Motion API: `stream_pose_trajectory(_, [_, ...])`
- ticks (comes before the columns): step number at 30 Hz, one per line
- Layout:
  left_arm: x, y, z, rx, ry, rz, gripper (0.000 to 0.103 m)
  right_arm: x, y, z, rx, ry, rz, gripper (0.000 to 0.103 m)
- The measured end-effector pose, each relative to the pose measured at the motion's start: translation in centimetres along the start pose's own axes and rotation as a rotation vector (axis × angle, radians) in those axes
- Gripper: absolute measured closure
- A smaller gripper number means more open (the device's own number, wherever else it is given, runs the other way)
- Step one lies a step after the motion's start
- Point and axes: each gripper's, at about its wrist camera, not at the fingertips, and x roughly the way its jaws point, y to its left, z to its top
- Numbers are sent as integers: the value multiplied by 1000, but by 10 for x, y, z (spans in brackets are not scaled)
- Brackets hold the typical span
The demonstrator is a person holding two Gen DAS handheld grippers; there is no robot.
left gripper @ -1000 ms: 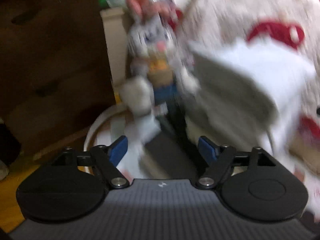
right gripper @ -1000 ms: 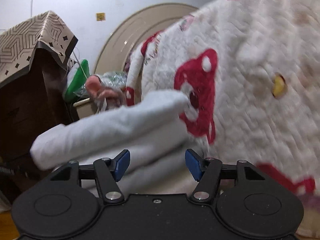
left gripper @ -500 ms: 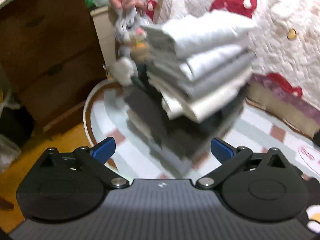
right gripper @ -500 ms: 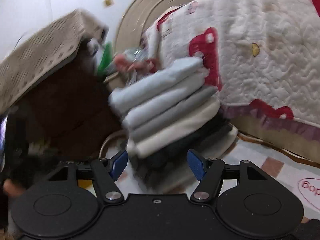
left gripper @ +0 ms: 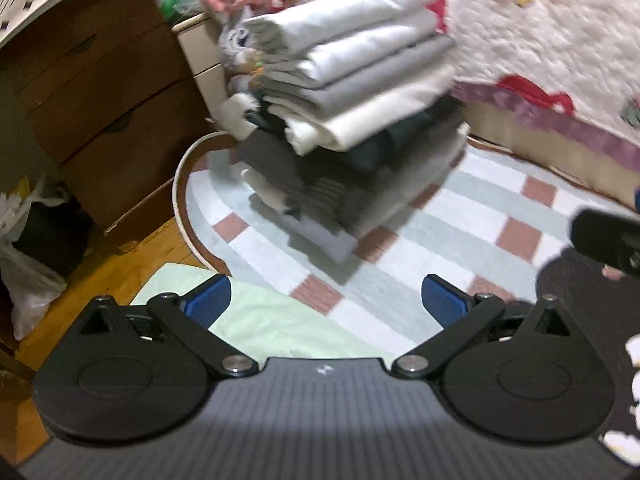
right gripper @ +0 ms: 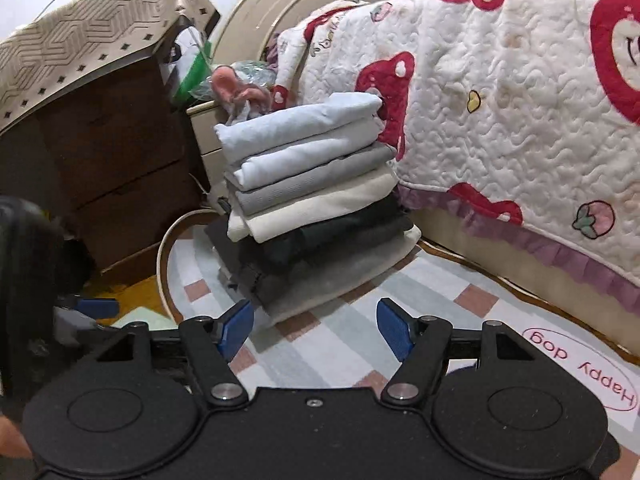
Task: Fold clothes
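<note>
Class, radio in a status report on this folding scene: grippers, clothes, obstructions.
Left gripper open, empty. Right gripper open, empty. Folded stack on rug, untouched. Pale green cloth under left gripper. Nothing blocking.

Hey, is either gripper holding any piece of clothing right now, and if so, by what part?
Nothing is held. The left gripper and right gripper both stand open and empty, short of the stack of folded clothes.

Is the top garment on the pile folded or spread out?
Folded. The top garment lies as a thick, compact layer with a rounded fold edge, squarely on the pile.
</note>
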Motion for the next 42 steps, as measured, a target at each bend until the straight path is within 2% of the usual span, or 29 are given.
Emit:
stream_pose_trajectory(4, [-5,-20,-10,82,-9,30,0,-11,-3,-3,6,11,-16,30])
stream_pose_trajectory(13, [-31,-33,-19,82,-37,21,0,-24,-14,-18,44,7,-42,30])
stream_pose_trajectory(25, [-40,-24,-22,39,-33,0,0,-28,-8,-24,26,19,-60,30])
stream_pose_trajectory(42, [-49,-38,-28,87,-46,-9,0,-33,-11,-28,34,22,-76,30])
